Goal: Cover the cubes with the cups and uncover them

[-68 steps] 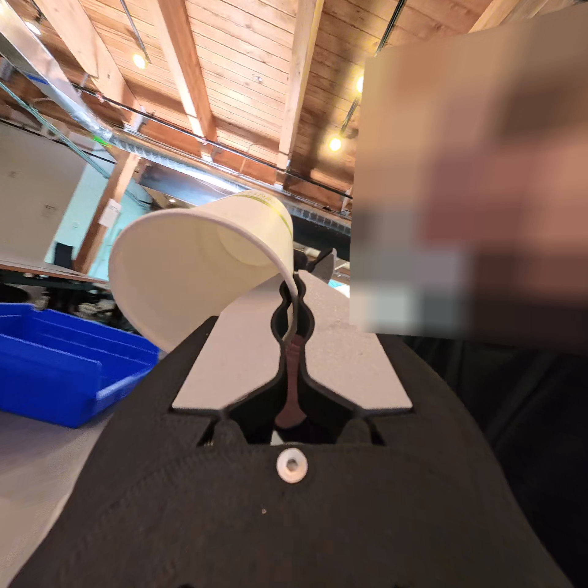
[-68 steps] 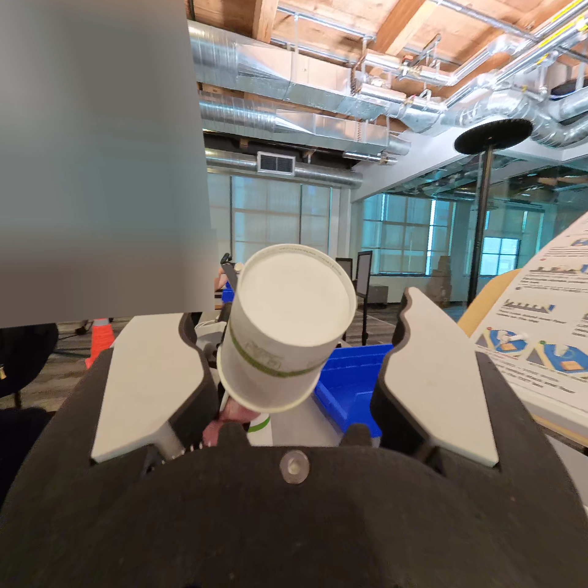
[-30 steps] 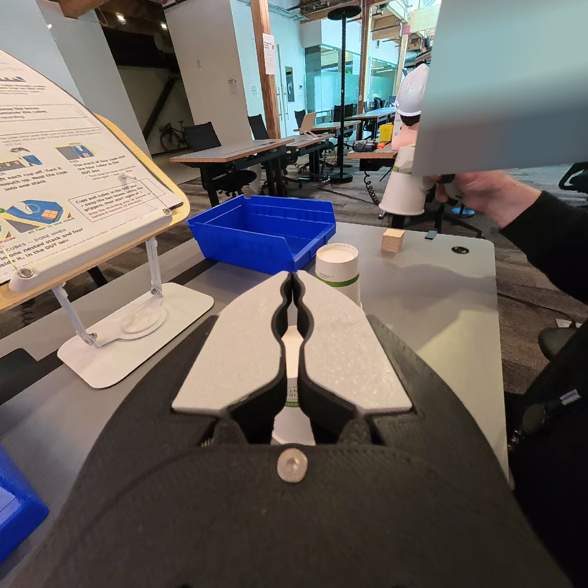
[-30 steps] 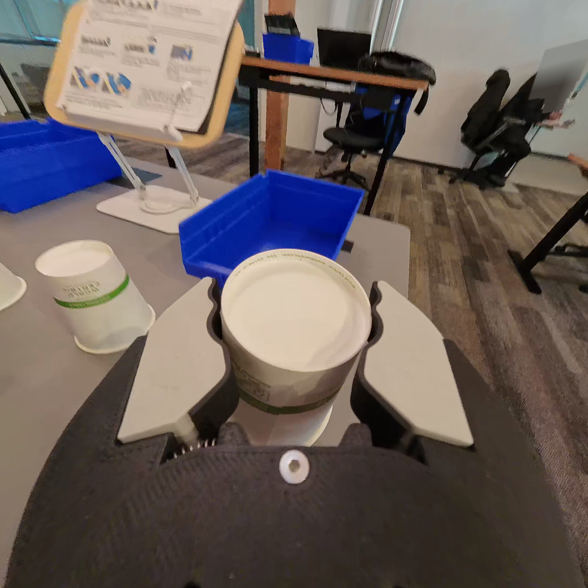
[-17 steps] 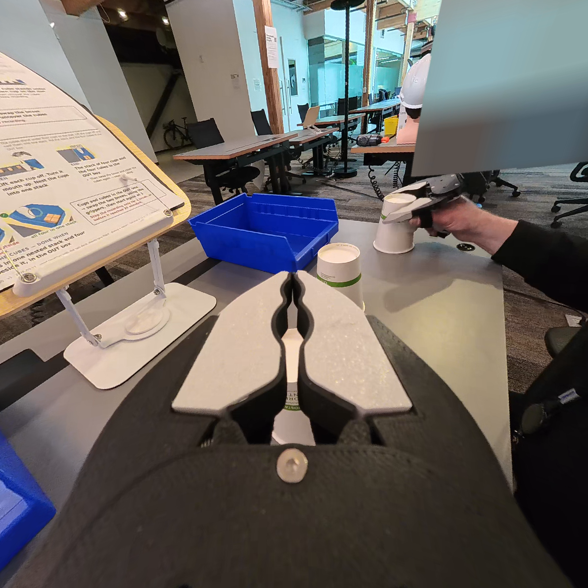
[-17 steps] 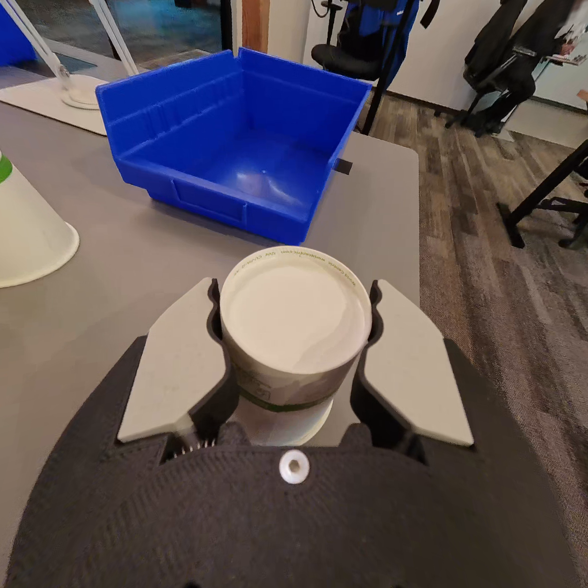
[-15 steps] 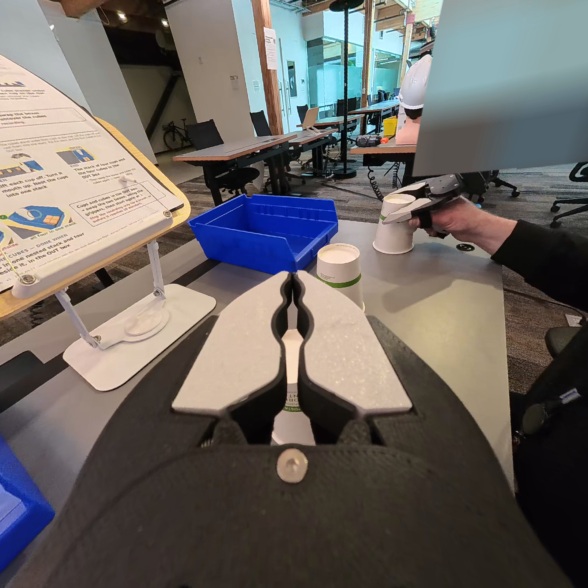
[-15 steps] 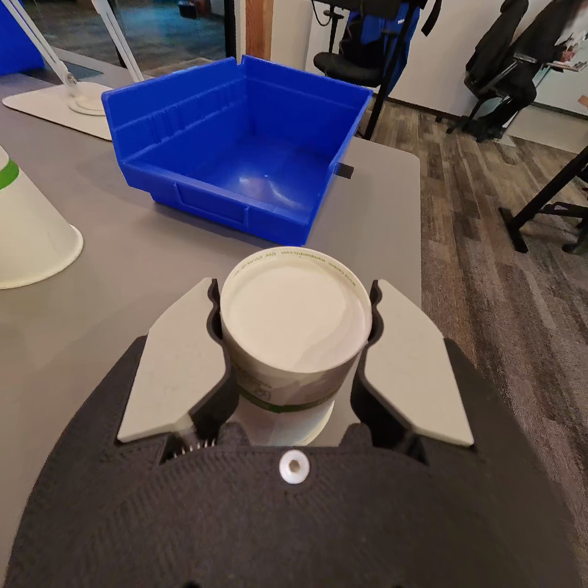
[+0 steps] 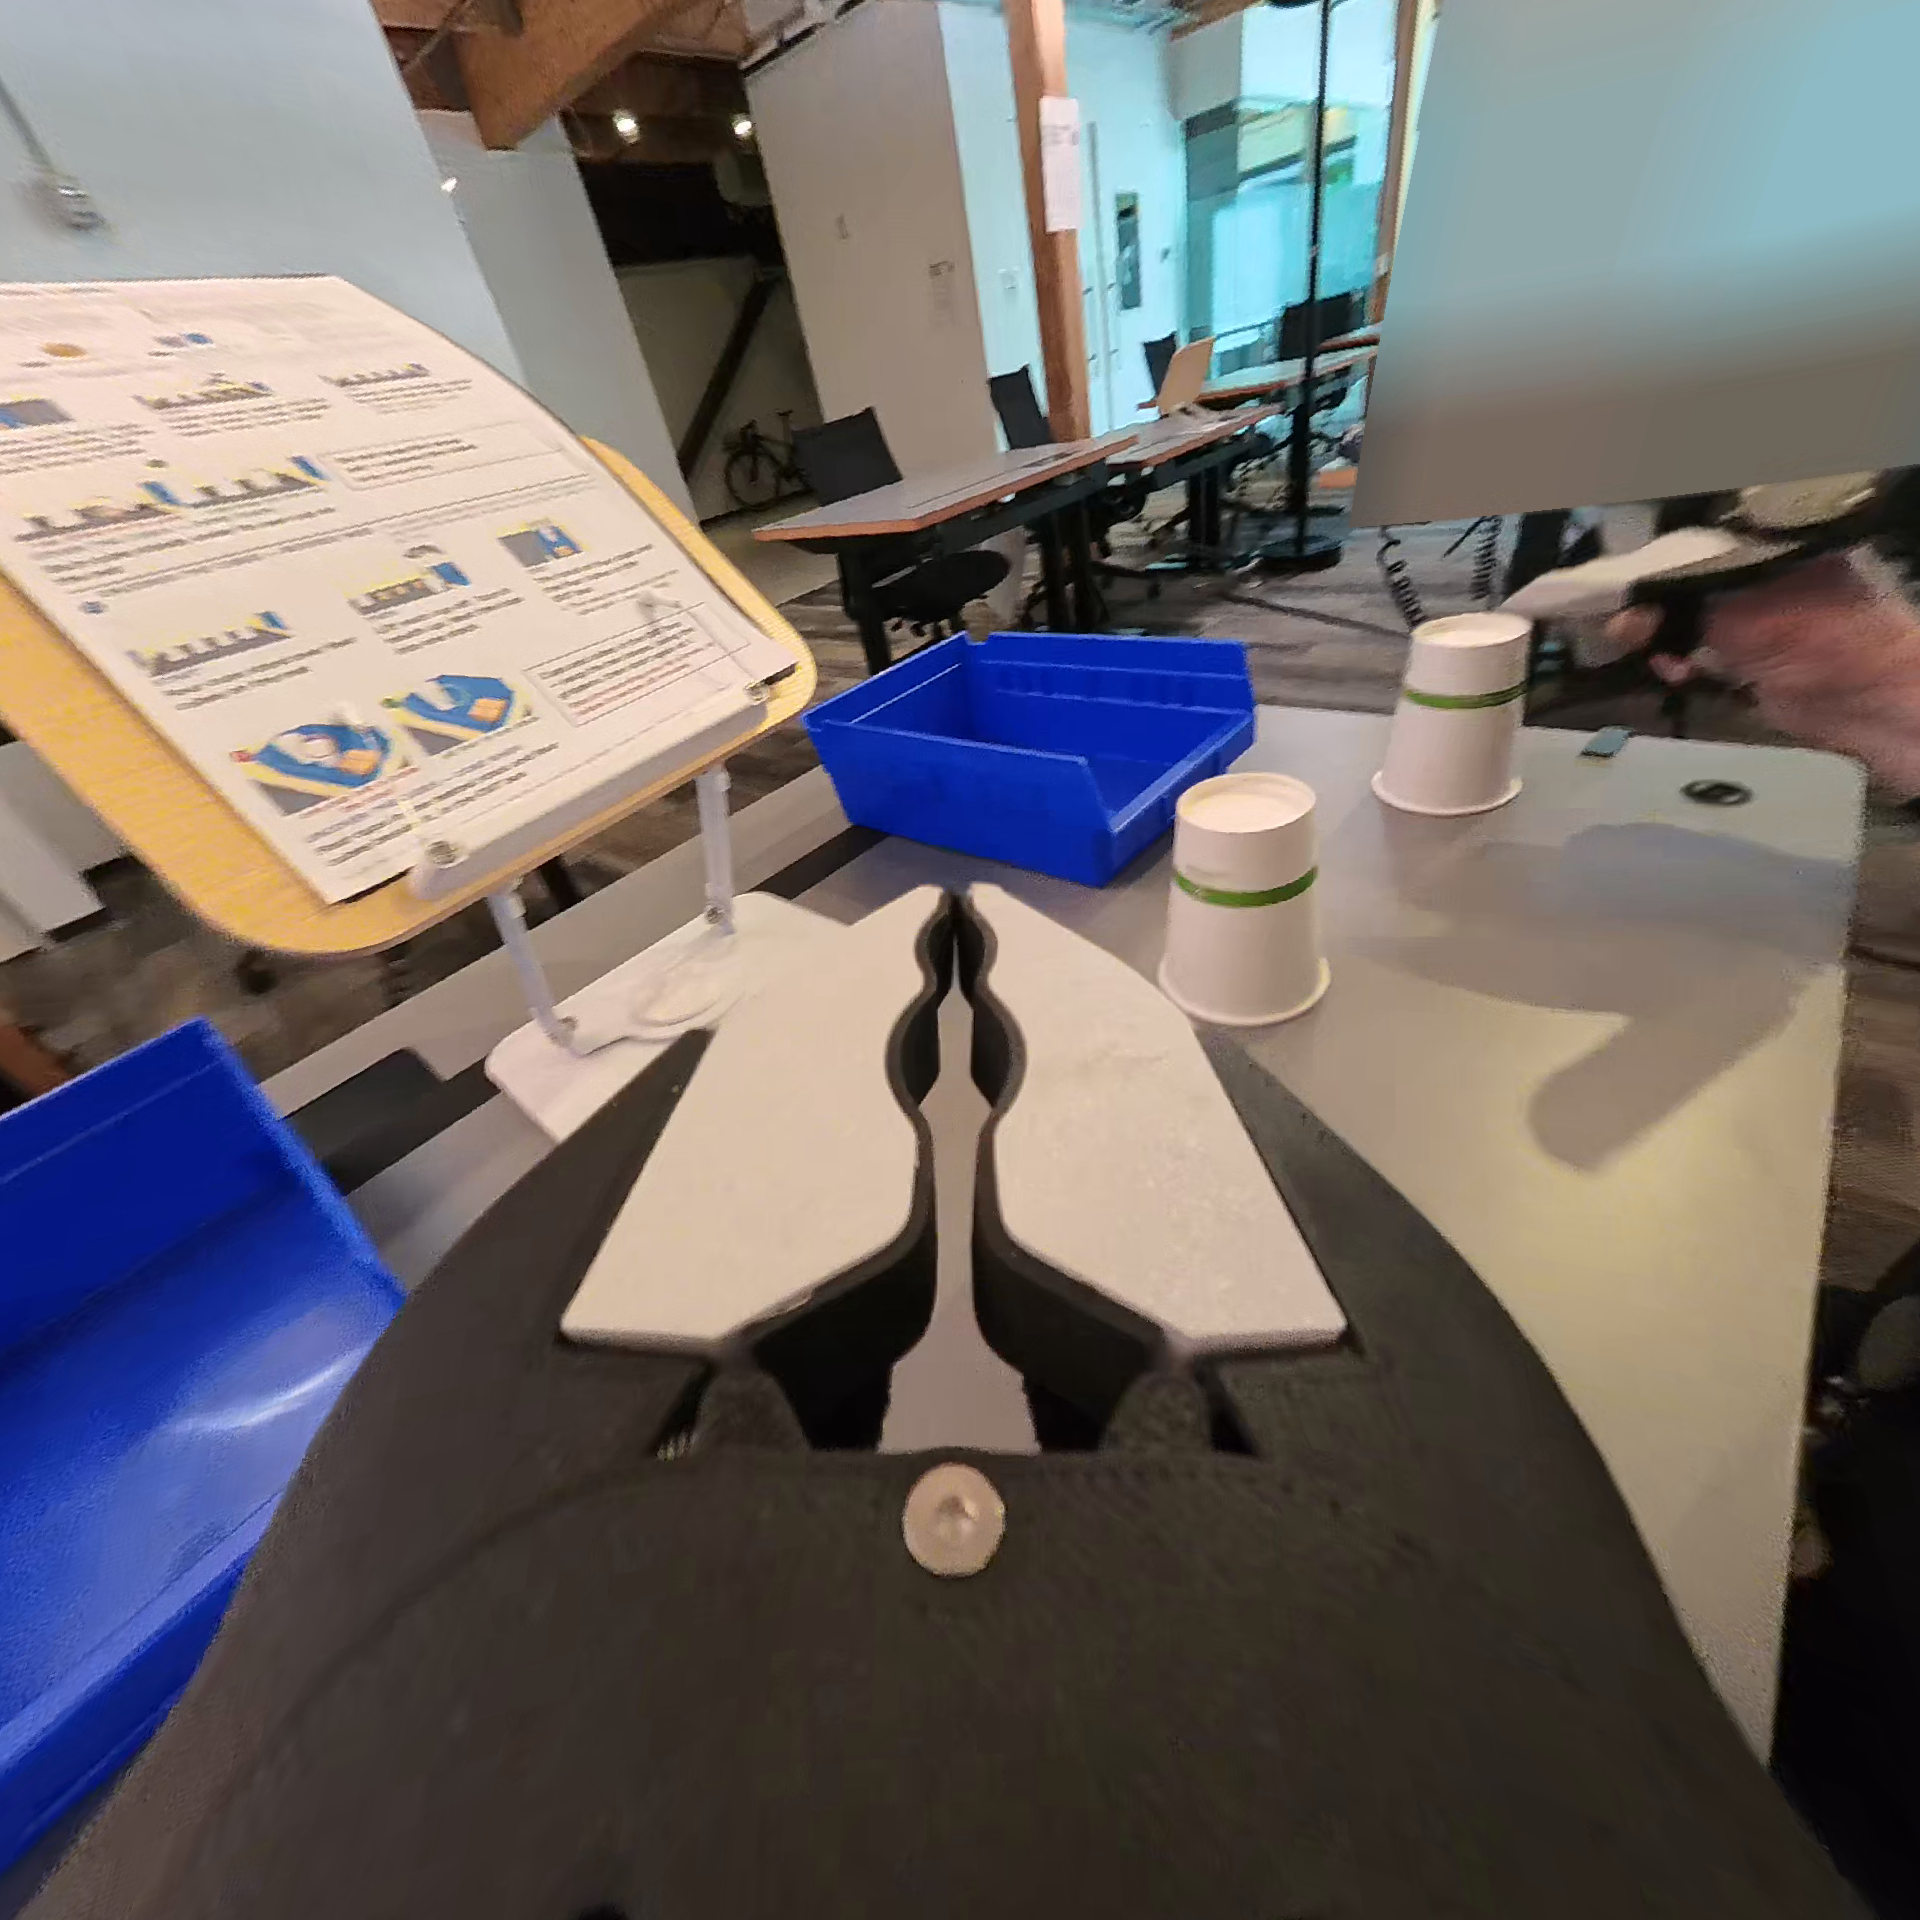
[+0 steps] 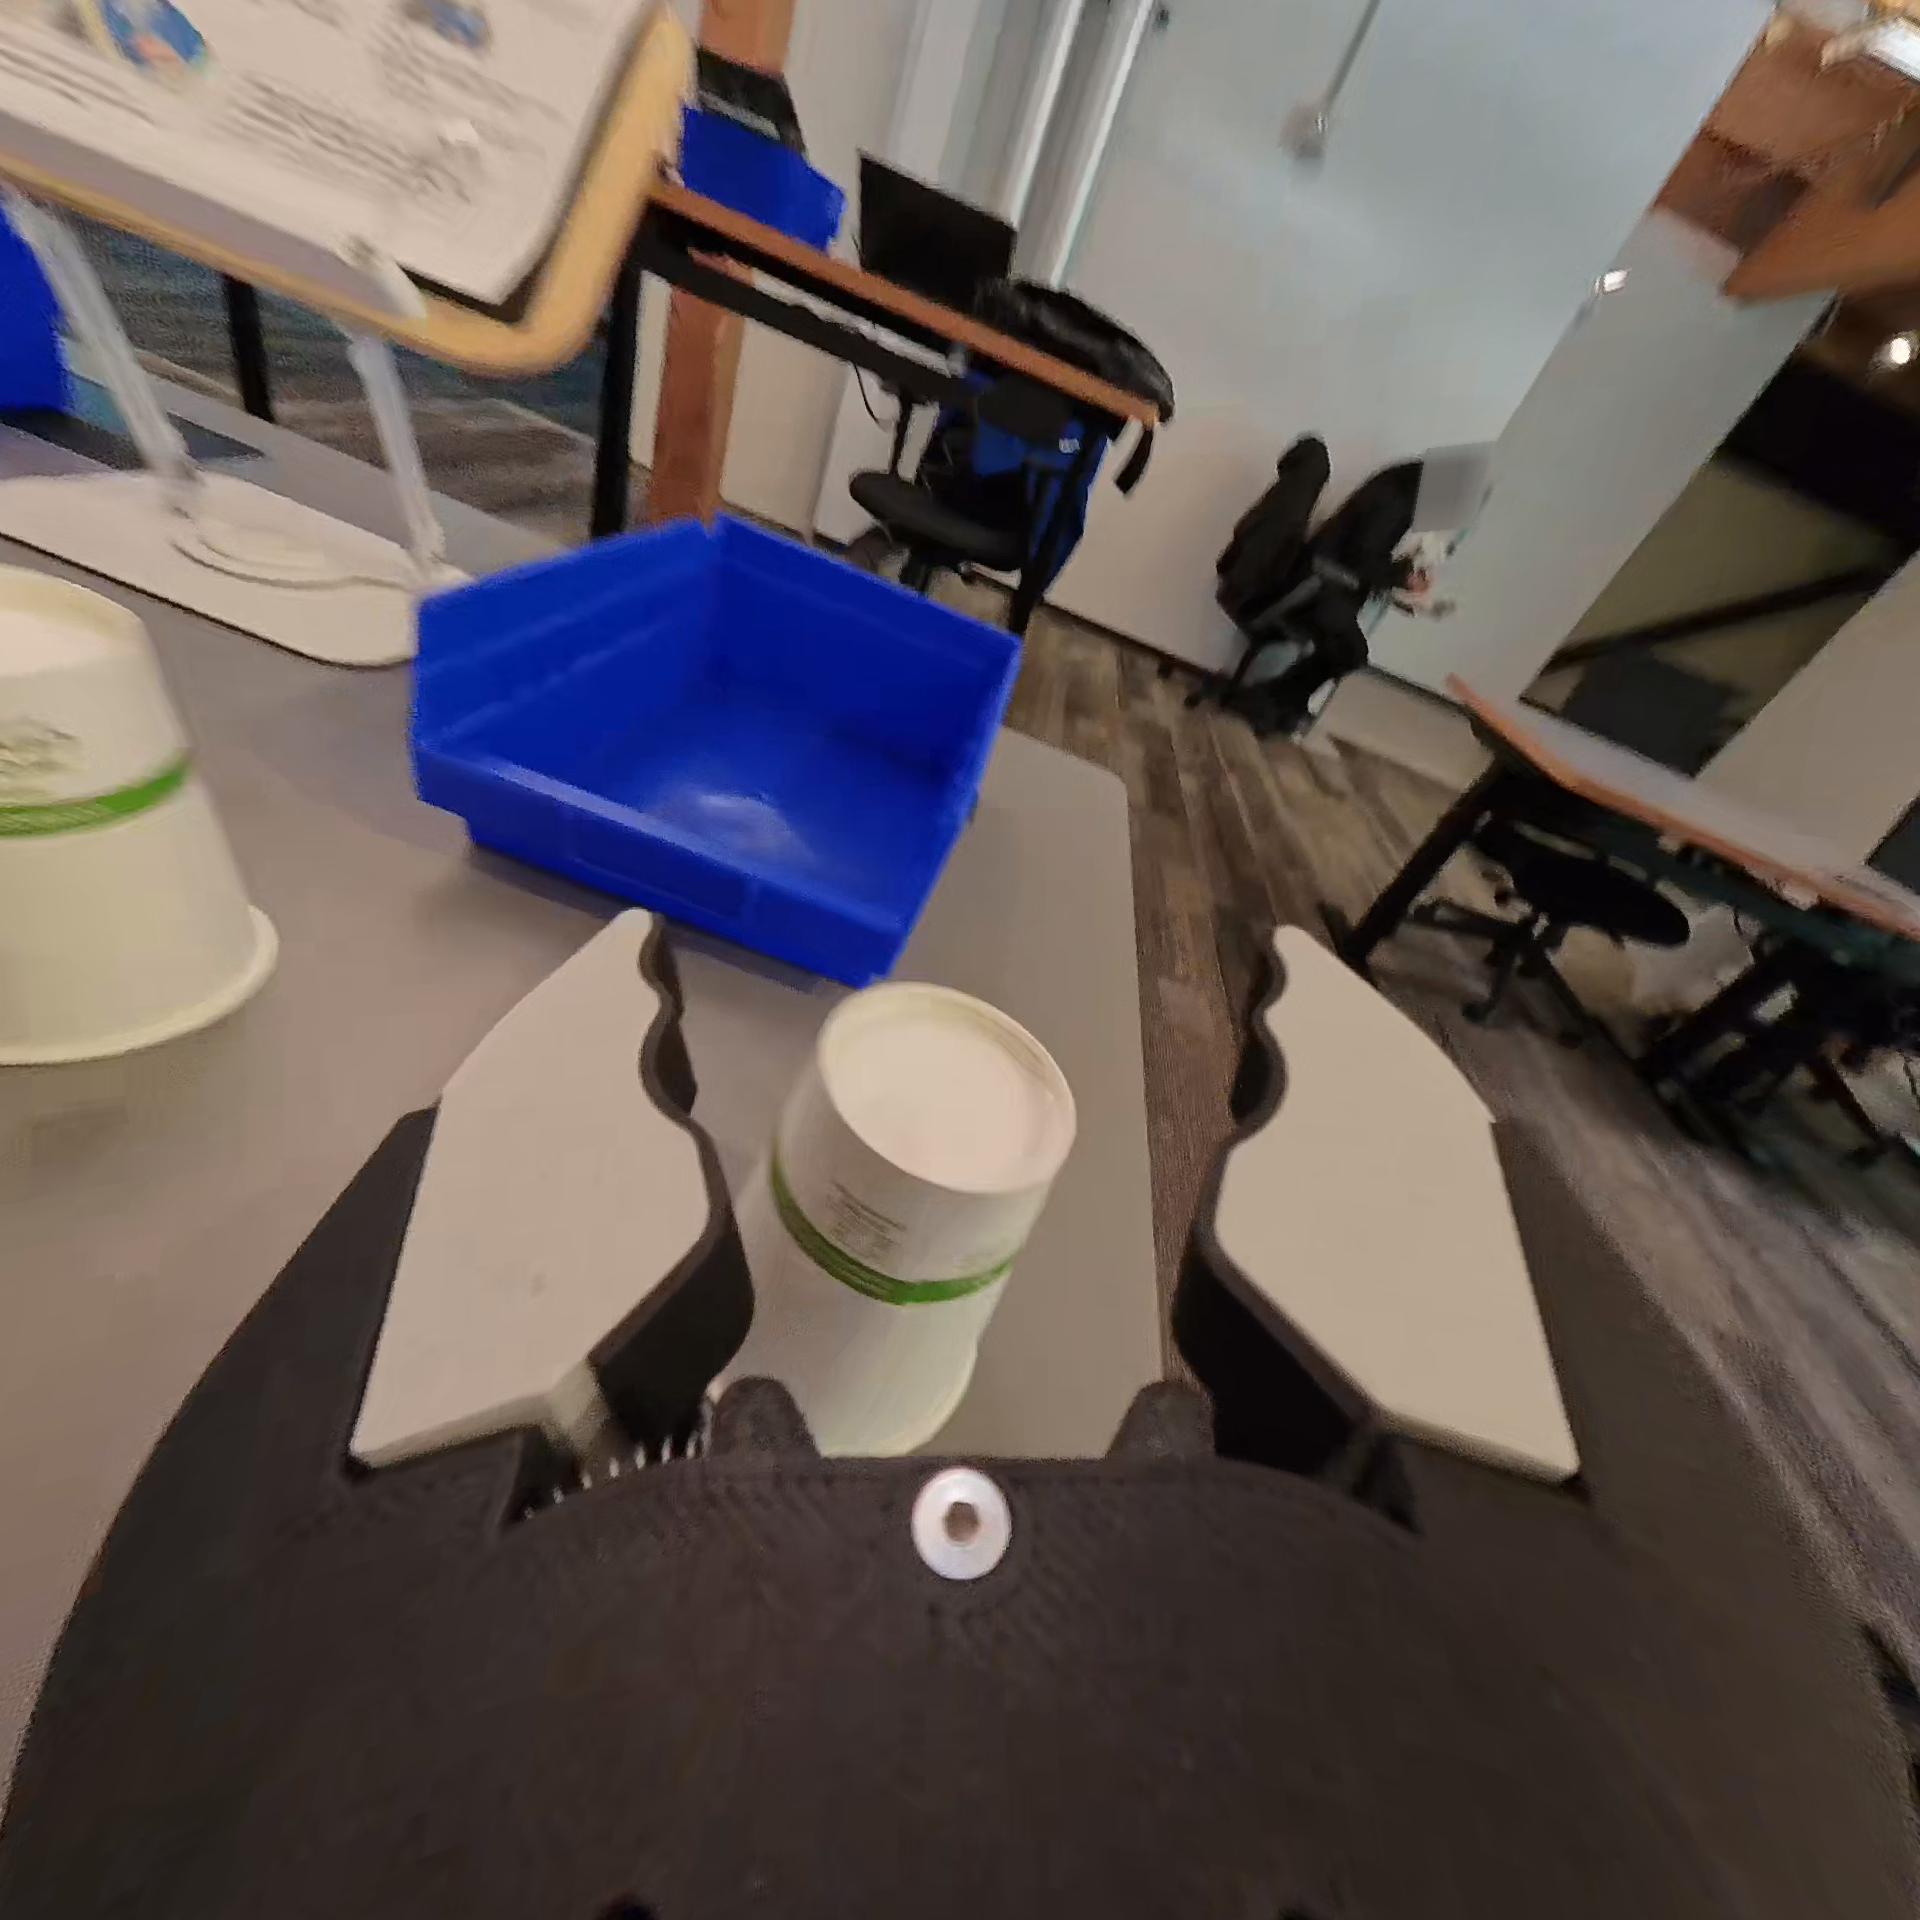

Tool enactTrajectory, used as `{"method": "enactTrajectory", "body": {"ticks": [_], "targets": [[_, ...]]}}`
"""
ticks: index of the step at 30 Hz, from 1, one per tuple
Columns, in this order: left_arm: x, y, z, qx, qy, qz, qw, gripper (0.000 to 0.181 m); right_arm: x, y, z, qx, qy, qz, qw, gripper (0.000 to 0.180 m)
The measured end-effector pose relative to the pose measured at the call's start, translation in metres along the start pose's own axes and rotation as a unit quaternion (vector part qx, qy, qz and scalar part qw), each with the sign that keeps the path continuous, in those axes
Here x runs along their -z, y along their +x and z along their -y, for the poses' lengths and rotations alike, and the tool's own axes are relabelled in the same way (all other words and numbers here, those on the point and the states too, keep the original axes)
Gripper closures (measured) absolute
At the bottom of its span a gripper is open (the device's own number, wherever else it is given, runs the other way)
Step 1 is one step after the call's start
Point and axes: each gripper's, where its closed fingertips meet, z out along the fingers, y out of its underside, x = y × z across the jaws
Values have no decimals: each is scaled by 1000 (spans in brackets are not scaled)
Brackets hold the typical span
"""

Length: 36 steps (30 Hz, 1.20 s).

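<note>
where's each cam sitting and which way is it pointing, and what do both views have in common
Left wrist view: rides on the left gripper, looking level across the grey table toward the far end; its own nearly closed fingers fill the foreground, and the person's hand shows far right.
Right wrist view: rides on the right gripper, tilted down at the table edge; its own fingers stand spread above an upside-down cup.
Shared: the blue bin, the instruction board stand, both upside-down cups.

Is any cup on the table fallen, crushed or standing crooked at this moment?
Nothing stands out. The two paper cups in the left wrist view, the near cup and the far cup, both stand upside down, rims flat on the grey table. No dents or spills are visible. The right gripper is open above the far cup.
</note>
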Motion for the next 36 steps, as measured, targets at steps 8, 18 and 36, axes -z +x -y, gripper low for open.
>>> {"method": "enactTrajectory", "body": {"ticks": [8, 18, 36], "targets": [[34, -19, -23, -66, -75, 77, 992, 181, 30, -74, 70, 32, 103, 105, 989, 156], [66, -17, -50, -175, -171, 64, 968, 181, 32, -171, 99, 0, 104, 245, 964, 180], [101, 12, 32, -316, -148, 28, 937, 181, 55, -167, 152, 58, 30, 256, 964, 180]]}}
